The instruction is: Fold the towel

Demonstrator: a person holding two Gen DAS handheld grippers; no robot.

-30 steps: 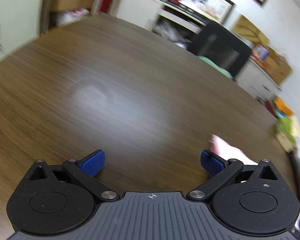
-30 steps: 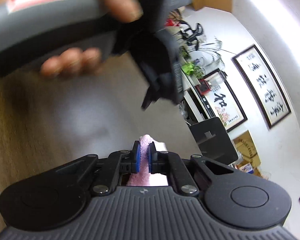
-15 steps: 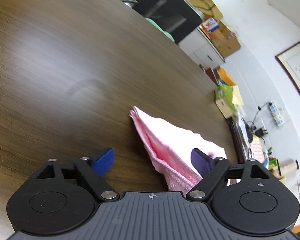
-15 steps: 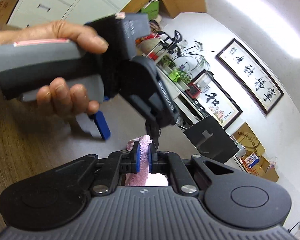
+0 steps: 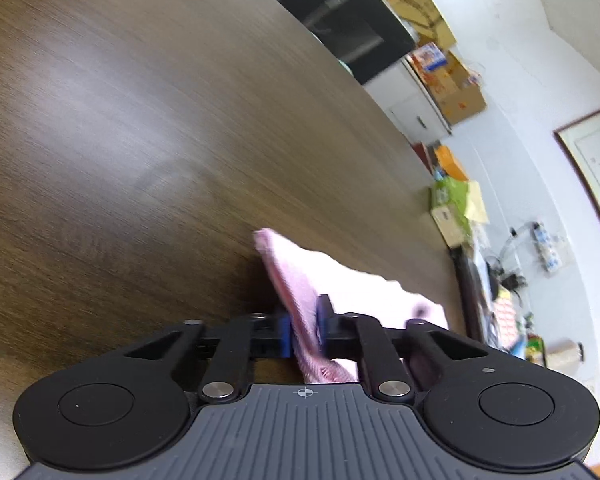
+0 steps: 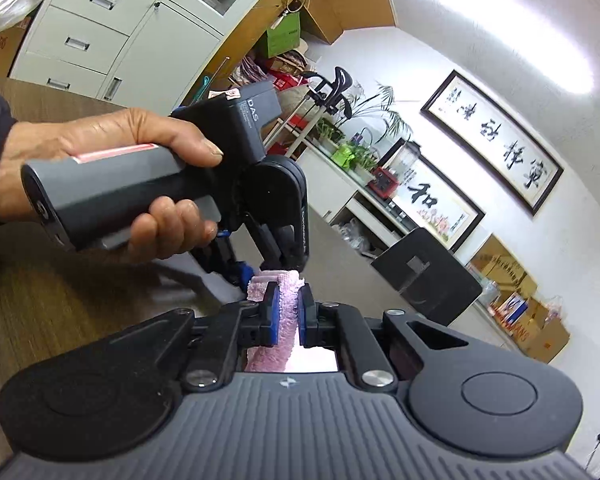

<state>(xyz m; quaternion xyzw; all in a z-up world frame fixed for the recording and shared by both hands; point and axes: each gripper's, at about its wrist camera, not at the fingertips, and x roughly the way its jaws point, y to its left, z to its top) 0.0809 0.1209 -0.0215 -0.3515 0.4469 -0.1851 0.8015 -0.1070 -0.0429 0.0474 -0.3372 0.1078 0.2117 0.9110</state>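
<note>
A pink towel (image 5: pixel 340 280) lies partly on the dark wooden table (image 5: pixel 140 120), one corner pointing away from me. In the left wrist view my left gripper (image 5: pixel 304 328) has its jaws closing tight on the towel's near edge, and both blue pads press the fabric. In the right wrist view my right gripper (image 6: pixel 288 312) is shut on a bunched fold of the same towel (image 6: pixel 272 354). Just beyond it a person's hand (image 6: pixel 100 140) holds the left gripper (image 6: pixel 248 272), whose tips meet the towel close to mine.
A black chair back (image 5: pixel 352 28) stands at the table's far edge. Boxes and papers (image 5: pixel 452 208) crowd the right end of the table. White drawer cabinets (image 6: pixel 84 40), a shelf with plants (image 6: pixel 352 152) and framed pictures line the walls.
The left gripper swung toward the towel, sank, and its wide-open jaws closed on the towel's edge. The right gripper stayed shut on the towel while moving sideways.
</note>
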